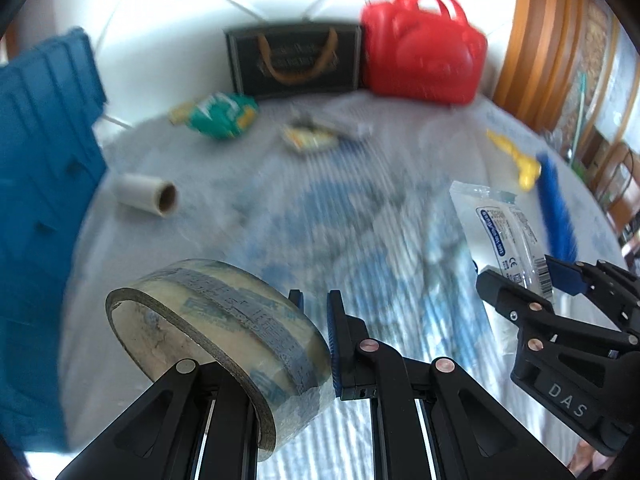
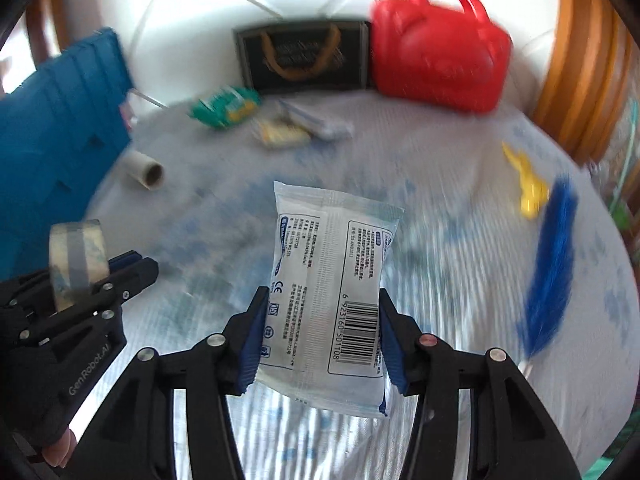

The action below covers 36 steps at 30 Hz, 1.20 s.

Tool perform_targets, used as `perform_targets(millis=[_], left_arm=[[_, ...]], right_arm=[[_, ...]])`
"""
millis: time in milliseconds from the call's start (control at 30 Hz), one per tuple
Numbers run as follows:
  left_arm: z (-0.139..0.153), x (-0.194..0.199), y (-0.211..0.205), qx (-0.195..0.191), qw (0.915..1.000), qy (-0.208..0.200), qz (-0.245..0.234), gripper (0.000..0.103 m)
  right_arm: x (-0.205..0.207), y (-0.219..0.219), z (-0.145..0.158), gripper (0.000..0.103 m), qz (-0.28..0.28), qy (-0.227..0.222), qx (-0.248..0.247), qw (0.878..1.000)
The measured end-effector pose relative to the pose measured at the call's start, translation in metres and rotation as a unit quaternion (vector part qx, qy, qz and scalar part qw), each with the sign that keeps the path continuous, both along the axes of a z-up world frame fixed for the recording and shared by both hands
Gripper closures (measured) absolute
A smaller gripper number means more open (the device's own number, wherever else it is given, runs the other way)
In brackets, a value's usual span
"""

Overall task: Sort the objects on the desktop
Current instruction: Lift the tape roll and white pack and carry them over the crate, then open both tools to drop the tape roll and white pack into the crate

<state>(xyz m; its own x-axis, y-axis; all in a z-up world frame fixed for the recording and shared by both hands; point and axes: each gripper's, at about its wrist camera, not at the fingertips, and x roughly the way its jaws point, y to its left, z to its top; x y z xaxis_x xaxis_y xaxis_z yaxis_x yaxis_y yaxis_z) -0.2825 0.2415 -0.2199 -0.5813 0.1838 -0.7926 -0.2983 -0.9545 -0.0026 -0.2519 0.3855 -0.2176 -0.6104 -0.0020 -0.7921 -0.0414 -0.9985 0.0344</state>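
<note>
A roll of clear tape (image 1: 224, 344) is gripped by the left gripper (image 1: 260, 340), held above the blue-and-white patterned tablecloth (image 1: 360, 208); the roll stands on edge, its open core turned toward nine o'clock in the left wrist view, one finger passed through the hollow and the blue pad (image 1: 334, 344) of the other pressed on the outer band at three o'clock. No legible writing is made out on the tape, only blurred grey-blue print. In the right wrist view a sealed white packet (image 2: 328, 292) is clamped by the right gripper (image 2: 320, 336), its long axis run from six o'clock up toward twelve, the lower half pinched between the blue pads and the upper end projected well past the fingertips. A barcode is read on it, "6 923160 501108", with a CE mark and fine print too small to tell. "GenRobot.AI" is seen on the left gripper's body, "DAS" on the right gripper's in the left view. On the cloth a cardboard tube (image 2: 146, 170) is spotted at ten o'clock beside a blue crate (image 2: 60, 128), a green packet (image 2: 224, 108) at eleven, a black bag (image 2: 306, 56) and a red bag (image 2: 436, 60) at twelve to one, a yellow toy (image 2: 526, 184) and a blue feather (image 2: 550, 264) at three.
</note>
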Motion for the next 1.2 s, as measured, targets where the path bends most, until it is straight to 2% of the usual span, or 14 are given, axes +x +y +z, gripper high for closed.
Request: perform_targets(millis=[133,267,433,633,800,833,867,900,933,967,1033,1100,1167,1200], left_arm=[[0.06,0.008,-0.024,0.007,0.9979,0.059,0.024,0.091],[0.131,0.025,-0.057,0.021,0.9895,0.134,0.05,0.091],[0.219,0.05,-0.117,0.006,0.9677,0.227,0.11,0.091],[0.265,0.065,-0.221,-0.033,0.9382,0.263,0.222,0.091],[0.253,0.067,-0.311,-0.044,0.9301,0.216,0.294,0.087],[0.248,0.066,-0.327,-0.043,0.9289,0.204,0.306,0.081],[0.243,0.066,-0.343,-0.042,0.9277,0.192,0.317,0.064],[0.237,0.065,-0.358,-0.036,0.9295,0.174,0.323,0.054],[0.229,0.064,-0.371,-0.028,0.9307,0.156,0.33,0.036],[0.221,0.063,-0.383,-0.019,0.9314,0.138,0.336,0.032],[0.21,0.065,-0.394,-0.022,0.9321,0.126,0.339,0.031],[0.199,0.067,-0.401,-0.03,0.9339,0.115,0.337,0.024],[0.193,0.067,-0.401,-0.041,0.9354,0.101,0.337,0.02],[0.191,0.069,-0.402,-0.041,0.9363,0.098,0.335,0.02]], right_arm=[[0.001,-0.02,0.059,0.053,0.04,0.059,-0.001,0.997],[-0.001,-0.053,0.13,0.053,0.095,0.133,-0.009,0.987],[-0.004,-0.113,0.21,0.053,0.177,0.217,-0.025,0.96],[-0.007,-0.21,0.264,0.053,0.275,0.263,-0.067,0.922],[-0.019,-0.309,0.273,0.053,0.35,0.247,-0.097,0.899],[-0.022,-0.33,0.272,0.053,0.362,0.241,-0.098,0.895],[-0.028,-0.349,0.268,0.053,0.374,0.229,-0.093,0.894],[-0.035,-0.368,0.265,0.053,0.385,0.216,-0.087,0.893],[-0.04,-0.383,0.258,0.051,0.39,0.201,-0.077,0.896],[-0.045,-0.399,0.251,0.05,0.394,0.185,-0.067,0.898],[-0.055,-0.426,0.236,0.045,0.395,0.161,-0.042,0.903],[-0.058,-0.434,0.228,0.021,0.391,0.155,-0.04,0.906],[-0.061,-0.441,0.221,0.006,0.389,0.133,-0.021,0.911],[-0.06,-0.441,0.219,0.006,0.385,0.137,-0.012,0.913]])
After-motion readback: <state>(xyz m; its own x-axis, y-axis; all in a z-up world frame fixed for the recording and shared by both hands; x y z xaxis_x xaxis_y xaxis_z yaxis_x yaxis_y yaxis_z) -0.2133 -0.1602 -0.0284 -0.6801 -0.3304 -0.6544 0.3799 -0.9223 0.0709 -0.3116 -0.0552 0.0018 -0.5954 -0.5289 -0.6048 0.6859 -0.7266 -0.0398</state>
